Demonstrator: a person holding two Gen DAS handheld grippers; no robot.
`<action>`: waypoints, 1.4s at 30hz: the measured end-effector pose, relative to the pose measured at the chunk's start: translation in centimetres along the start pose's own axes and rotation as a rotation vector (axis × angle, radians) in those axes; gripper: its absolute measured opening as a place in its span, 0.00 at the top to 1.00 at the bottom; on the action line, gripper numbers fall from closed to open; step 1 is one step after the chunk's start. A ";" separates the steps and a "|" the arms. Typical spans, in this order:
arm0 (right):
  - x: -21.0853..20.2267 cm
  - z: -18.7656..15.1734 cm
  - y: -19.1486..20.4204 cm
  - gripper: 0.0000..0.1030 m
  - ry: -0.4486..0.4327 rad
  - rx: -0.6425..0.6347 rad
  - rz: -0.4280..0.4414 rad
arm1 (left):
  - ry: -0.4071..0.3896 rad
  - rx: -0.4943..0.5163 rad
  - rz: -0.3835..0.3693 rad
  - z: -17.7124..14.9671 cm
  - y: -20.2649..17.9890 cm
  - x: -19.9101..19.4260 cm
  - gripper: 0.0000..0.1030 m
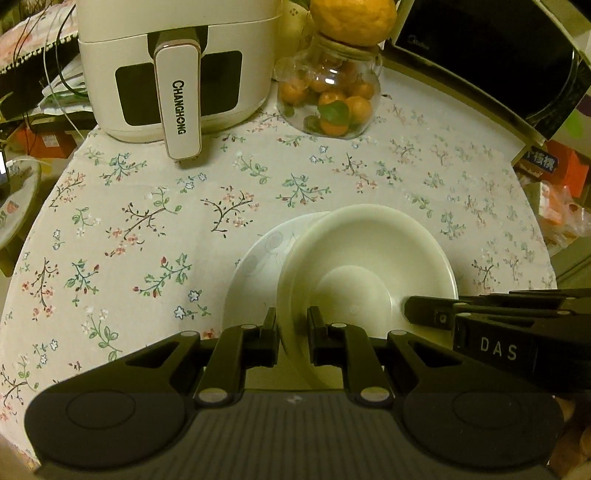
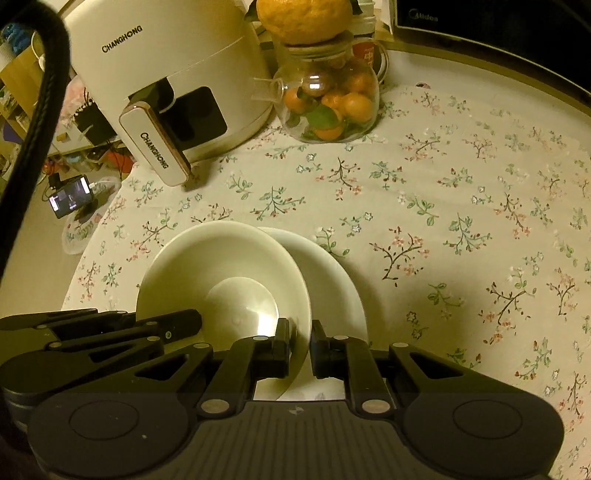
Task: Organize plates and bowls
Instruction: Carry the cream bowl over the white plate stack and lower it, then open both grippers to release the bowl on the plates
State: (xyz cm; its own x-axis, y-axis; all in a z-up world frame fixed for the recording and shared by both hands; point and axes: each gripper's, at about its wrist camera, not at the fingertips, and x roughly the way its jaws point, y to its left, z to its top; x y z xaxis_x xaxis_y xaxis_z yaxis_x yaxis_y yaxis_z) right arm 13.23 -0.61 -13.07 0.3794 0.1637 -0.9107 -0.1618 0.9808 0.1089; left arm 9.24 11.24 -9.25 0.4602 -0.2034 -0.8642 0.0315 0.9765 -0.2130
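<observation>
A cream bowl [image 1: 365, 258] is held over a white plate [image 1: 255, 258] that lies on the floral tablecloth. My left gripper [image 1: 291, 332] is shut on the bowl's left rim. My right gripper [image 2: 299, 339] is shut on the bowl's right rim; the bowl [image 2: 221, 266] fills the left middle of the right wrist view, with the plate [image 2: 332, 280] showing behind and right of it. Each gripper shows in the other's view: the right one [image 1: 424, 314] reaching in from the right, the left one [image 2: 177, 325] from the left. The bowl looks tilted and empty.
A white Changhong air fryer [image 1: 177, 66] stands at the back left, its handle jutting forward. A glass jar of small oranges [image 1: 328, 96] with a large citrus fruit [image 1: 351, 18] on top stands beside it. A dark microwave [image 1: 498, 48] is back right. The table edge curves at left.
</observation>
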 end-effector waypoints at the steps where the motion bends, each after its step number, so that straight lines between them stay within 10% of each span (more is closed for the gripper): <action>1: 0.0 -0.1 0.0 0.89 0.003 0.002 0.002 | 0.002 0.004 0.001 0.0 0.0 0.0 0.87; 42: -0.7 -0.5 -0.8 0.84 0.012 0.056 0.033 | 0.019 0.023 0.007 0.7 0.3 0.2 0.68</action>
State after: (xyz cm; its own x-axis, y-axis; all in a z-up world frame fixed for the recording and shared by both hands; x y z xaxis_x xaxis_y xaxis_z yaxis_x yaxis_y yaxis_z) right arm 12.64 -1.52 -12.75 0.3640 0.1948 -0.9108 -0.1230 0.9794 0.1603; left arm 9.97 11.56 -9.13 0.4439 -0.1978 -0.8740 0.0489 0.9792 -0.1967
